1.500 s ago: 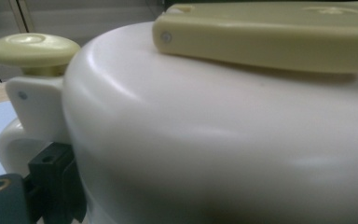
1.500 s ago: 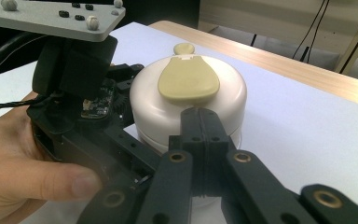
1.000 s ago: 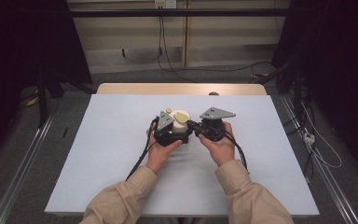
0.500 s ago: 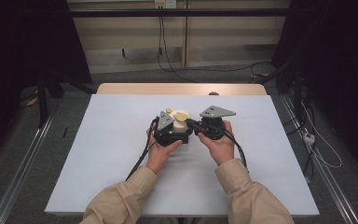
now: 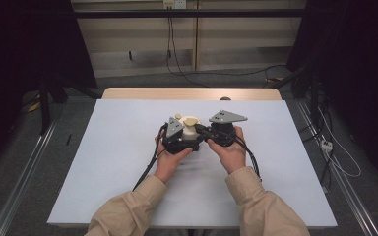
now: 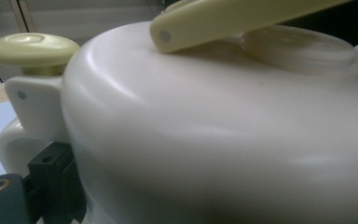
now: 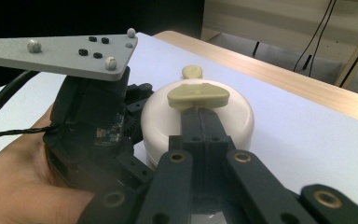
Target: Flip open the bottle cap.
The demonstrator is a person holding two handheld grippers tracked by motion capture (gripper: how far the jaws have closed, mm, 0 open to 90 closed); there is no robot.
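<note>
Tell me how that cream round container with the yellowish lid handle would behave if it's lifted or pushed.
The cream container looks like rigid moulded plastic, so it should hold its shape under the left gripper. Its glossy, curved wall may slip between pads. Broad and squat, it seems unlikely to tip. The handle, where the right gripper reaches, may pivot rather than lift it.

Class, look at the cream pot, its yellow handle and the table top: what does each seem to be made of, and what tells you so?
Cream pot: probably moulded plastic, smooth and semi-glossy, with soft highlights on its curve. Yellow handle: likely plastic too, matte, with a small pin at its end in the left gripper view. Table top: a pale blue-grey matte sheet over what looks like wood along the far edge.
</note>
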